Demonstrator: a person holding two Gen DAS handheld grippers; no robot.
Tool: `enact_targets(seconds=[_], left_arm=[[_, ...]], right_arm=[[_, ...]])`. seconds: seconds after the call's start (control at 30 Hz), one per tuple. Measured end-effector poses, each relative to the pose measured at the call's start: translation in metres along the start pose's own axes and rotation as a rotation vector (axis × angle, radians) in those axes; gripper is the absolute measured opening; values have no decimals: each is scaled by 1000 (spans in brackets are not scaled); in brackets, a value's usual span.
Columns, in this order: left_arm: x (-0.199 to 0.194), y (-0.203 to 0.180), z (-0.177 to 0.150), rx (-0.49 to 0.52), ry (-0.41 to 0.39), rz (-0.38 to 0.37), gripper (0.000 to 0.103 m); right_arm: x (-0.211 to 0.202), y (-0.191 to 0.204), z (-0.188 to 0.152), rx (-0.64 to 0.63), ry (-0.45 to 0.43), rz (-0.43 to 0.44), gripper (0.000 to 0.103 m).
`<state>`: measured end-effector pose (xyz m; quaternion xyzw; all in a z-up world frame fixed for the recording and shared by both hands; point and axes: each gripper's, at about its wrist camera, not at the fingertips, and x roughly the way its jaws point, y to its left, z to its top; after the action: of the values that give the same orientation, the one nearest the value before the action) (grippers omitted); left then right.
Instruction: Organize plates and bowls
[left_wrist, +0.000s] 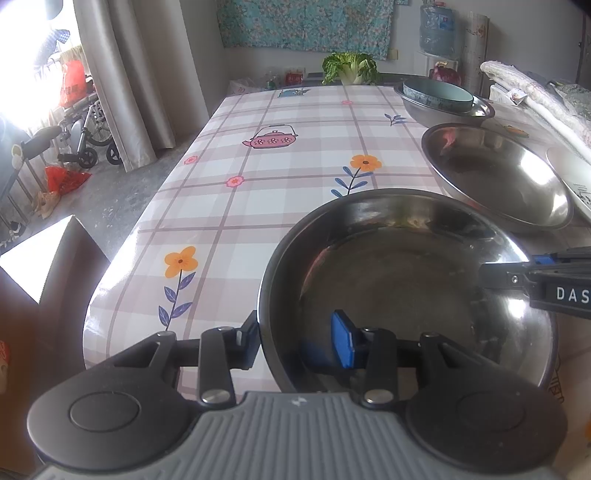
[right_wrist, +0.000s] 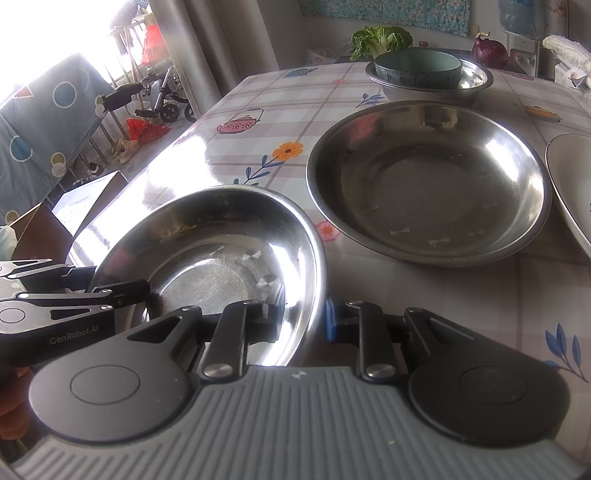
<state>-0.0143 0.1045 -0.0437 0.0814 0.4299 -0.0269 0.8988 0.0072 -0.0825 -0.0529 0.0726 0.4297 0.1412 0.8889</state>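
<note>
Now my left gripper (left_wrist: 297, 341) clamps the near steel bowl's (left_wrist: 406, 280) rim at lower centre, my right gripper (right_wrist: 301, 319) pinching its opposite rim, larger steel bowl (right_wrist: 428, 181) beyond on the table (left_wrist: 258, 155).

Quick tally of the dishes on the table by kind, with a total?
Steel bowls: 3 (near one gripped, middle, far)
Teal bowl: 1, nested in the far steel bowl
White plate: 1, only its edge shows
Total: 5

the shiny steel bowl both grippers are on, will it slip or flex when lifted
The shiny round steel bowl will probably stay rigid, being formed metal. Its polished, thin rim looks slippery, so the left gripper and right gripper, each straddling that rim, may let it tilt. Probably light.
</note>
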Motion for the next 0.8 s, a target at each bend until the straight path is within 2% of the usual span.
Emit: enact_targets(seconds=[0.8], left_arm=[[-3,-1,1,-33,0,-47,41]], right_arm=[[-4,-9,-3,38,-8,14,22]])
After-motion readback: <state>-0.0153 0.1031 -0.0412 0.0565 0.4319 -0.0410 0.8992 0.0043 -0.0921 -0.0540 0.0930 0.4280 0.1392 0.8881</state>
